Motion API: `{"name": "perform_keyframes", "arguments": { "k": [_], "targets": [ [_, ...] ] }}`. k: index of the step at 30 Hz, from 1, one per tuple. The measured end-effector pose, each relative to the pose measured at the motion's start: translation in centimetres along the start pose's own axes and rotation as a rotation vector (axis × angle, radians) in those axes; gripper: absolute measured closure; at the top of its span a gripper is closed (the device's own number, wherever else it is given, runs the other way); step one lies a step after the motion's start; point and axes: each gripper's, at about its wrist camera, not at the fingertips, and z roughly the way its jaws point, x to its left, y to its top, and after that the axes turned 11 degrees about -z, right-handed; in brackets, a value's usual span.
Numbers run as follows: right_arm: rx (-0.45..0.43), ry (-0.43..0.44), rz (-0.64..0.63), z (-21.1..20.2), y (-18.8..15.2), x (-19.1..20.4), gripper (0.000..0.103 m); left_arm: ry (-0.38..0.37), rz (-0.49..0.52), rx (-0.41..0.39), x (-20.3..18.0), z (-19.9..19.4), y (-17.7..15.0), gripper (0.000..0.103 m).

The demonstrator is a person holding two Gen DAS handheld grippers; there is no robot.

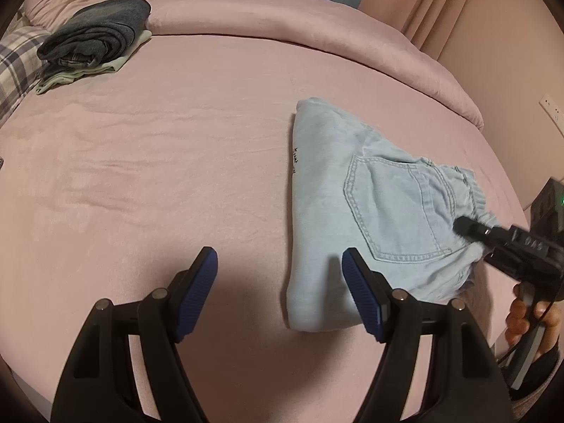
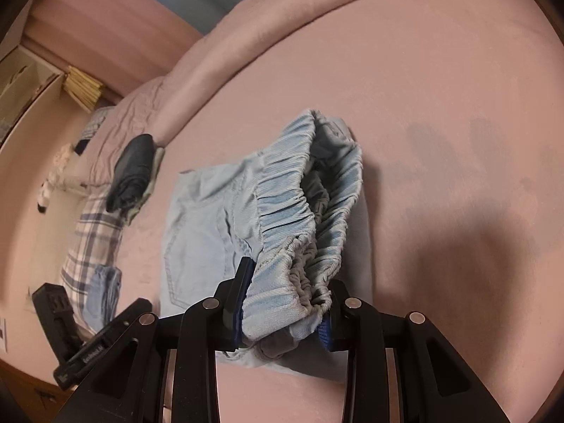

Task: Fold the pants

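Note:
Light blue denim pants (image 1: 356, 208) lie folded into a compact stack on the pink bed sheet (image 1: 176, 176), back pocket up. My left gripper (image 1: 280, 261) is open and empty, just above the sheet at the near left edge of the pants. My right gripper (image 2: 287, 299) is shut on the gathered elastic waistband of the pants (image 2: 292, 211) and holds that end slightly raised. It also shows in the left wrist view (image 1: 469, 227) at the right end of the pants.
A stack of folded dark and pale clothes (image 1: 95, 38) sits at the far left of the bed, beside a plaid pillow (image 1: 17, 63). A rolled pink duvet (image 1: 317, 31) lines the far edge. A wall with a socket (image 1: 551, 105) is to the right.

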Motion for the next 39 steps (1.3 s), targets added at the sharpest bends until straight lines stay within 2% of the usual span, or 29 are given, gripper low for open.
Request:
{"name": "perform_keyframes", "arguments": {
  "k": [6, 8, 12, 14, 16, 19, 21, 24, 26, 27, 28, 29, 30, 32, 34, 36, 37, 39],
  "targets": [
    [-0.1, 0.11, -0.052, -1.3, 2.3, 2.9, 0.069, 0.021, -0.012, -0.014, 0.0, -0.5, 0.1, 0.03],
    [-0.111, 0.116, -0.061, -1.2, 2.2, 2.9, 0.069, 0.028, -0.014, -0.015, 0.0, -0.5, 0.1, 0.03],
    [0.047, -0.003, 0.007, 2.6, 0.1, -0.7, 0.069, 0.03, -0.01, -0.012, -0.2, -0.2, 0.7, 0.03],
    [0.022, 0.051, 0.043, 2.6, -0.5, -1.7, 0.07, 0.025, 0.004, -0.008, -0.7, 0.1, 1.2, 0.03],
    [0.036, 0.054, 0.045, 2.2, -0.2, -1.5, 0.066, 0.023, 0.019, -0.007, -1.2, 0.5, 1.9, 0.03],
    [0.045, -0.011, -0.019, 1.2, 0.3, -0.4, 0.057, -0.001, 0.037, -0.013, -2.3, 0.9, 3.0, 0.03],
    [0.019, -0.117, -0.094, -0.2, 0.4, 0.9, 0.049, -0.021, 0.056, -0.016, -2.9, 1.3, 3.9, 0.03],
    [-0.053, -0.267, -0.231, -2.1, 0.7, 3.1, 0.048, -0.049, 0.097, -0.02, -4.4, 2.1, 5.3, 0.031],
    [-0.103, -0.293, -0.319, -2.8, 0.9, 4.9, 0.048, -0.097, 0.121, -0.006, -5.7, 2.9, 6.5, 0.033],
    [-0.129, -0.269, -0.382, -3.0, 1.0, 6.3, 0.049, -0.123, 0.126, 0.007, -6.1, 3.4, 7.0, 0.036],
    [-0.142, -0.241, -0.416, -2.9, 1.0, 7.2, 0.052, -0.144, 0.132, 0.029, -6.7, 4.2, 7.5, 0.046],
    [-0.145, -0.206, -0.448, -2.7, 1.1, 7.9, 0.064, -0.152, 0.136, 0.051, -7.2, 5.1, 8.0, 0.061],
    [-0.118, -0.175, -0.488, -1.8, 1.2, 8.7, 0.076, -0.149, 0.142, 0.082, -7.7, 6.2, 8.4, 0.065],
    [-0.058, -0.201, -0.526, 0.0, 1.0, 9.3, 0.086, -0.121, 0.178, 0.133, -8.7, 8.6, 8.7, 0.077],
    [0.014, -0.243, -0.551, 1.8, 0.3, 9.2, 0.088, -0.085, 0.199, 0.161, -9.0, 10.7, 8.9, 0.078],
    [0.098, -0.243, -0.548, 3.1, -0.7, 8.2, 0.091, -0.091, 0.173, 0.183, -8.5, 12.4, 9.4, 0.078],
    [0.144, -0.232, -0.546, 3.5, -1.4, 7.4, 0.093, -0.099, 0.152, 0.184, -8.2, 13.0, 9.7, 0.083],
    [0.122, -0.229, -0.558, 3.5, -2.1, 7.0, 0.093, -0.13, 0.102, 0.193, -7.7, 13.5, 10.3, 0.085]
  ]
}}
